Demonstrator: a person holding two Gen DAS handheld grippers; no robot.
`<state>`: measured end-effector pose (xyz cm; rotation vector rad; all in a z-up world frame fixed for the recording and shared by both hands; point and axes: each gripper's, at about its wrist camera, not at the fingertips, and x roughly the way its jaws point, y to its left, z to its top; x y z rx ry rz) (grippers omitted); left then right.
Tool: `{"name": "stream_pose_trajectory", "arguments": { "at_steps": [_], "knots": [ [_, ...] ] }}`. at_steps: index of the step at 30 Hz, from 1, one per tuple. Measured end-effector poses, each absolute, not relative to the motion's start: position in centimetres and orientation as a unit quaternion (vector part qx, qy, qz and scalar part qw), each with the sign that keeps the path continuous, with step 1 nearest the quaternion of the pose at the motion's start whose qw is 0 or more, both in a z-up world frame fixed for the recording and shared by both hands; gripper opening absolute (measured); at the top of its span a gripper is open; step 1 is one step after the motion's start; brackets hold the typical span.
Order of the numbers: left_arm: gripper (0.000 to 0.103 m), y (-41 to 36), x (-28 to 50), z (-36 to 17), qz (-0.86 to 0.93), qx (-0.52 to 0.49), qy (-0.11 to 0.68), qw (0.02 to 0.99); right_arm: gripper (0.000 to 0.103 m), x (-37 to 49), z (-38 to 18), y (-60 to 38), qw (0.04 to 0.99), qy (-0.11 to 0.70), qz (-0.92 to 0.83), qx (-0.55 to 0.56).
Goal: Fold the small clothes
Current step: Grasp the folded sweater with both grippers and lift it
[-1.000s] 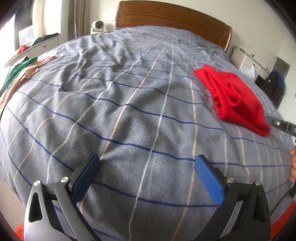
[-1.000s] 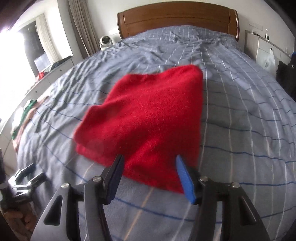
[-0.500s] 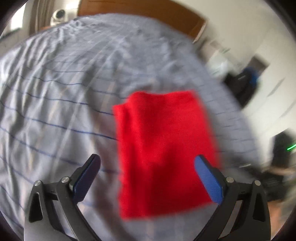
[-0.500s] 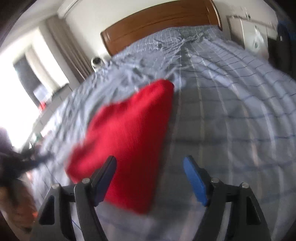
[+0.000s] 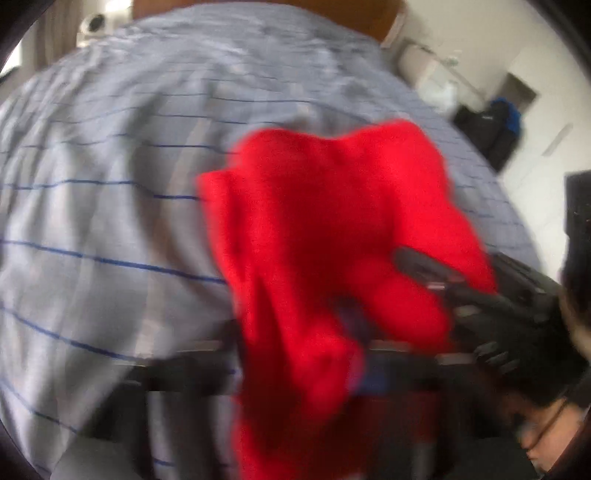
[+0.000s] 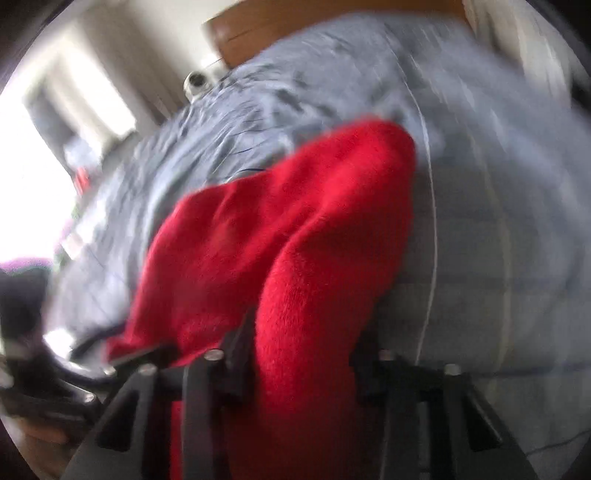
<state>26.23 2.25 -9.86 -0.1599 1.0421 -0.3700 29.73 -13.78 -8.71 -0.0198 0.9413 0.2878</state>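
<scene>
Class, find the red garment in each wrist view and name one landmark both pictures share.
Left wrist: the red garment fills the centre, running to the bottom edge.
Right wrist: it spans centre to bottom, bunched between the right gripper's fingers.
Shared landmark: the wooden headboard at the top.

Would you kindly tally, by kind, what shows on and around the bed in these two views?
Red garment: 1
Handheld tools, left tool and right tool: 2
Striped grey bed cover: 1
Wooden headboard: 1
Round white device beside the headboard: 1
Total: 6
</scene>
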Motion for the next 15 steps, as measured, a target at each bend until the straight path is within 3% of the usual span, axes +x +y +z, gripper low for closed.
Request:
{"name": "stream_pose_trajectory", "arguments": {
  "at_steps": [3, 11, 14, 15],
  "knots": [
    [0.022, 2.0, 25.6, -7.6, -0.170, -0.064, 0.475, 0.861, 0.032, 28.3, -7.3, -11.5, 0.900, 0.410, 0.126, -0.081],
    [0.023, 2.9, 24.6, 2.1, -0.199, -0.076, 0.377, 0.901, 0.031, 27.3, 2.5, -12.8, 0.947, 0.291, 0.122, -0.060],
    [0.033, 2.7, 25.3, 0.8, -0.202, -0.068, 0.410, 0.887, 0.032, 27.8, 4.2, -13.4, 0.947, 0.292, 0.129, -0.026],
    [0.041, 2.9, 25.4, -0.8, -0.198, -0.065, 0.438, 0.875, 0.034, 28.2, 3.7, -13.9, 0.941, 0.310, 0.133, -0.008]
  ]
}}
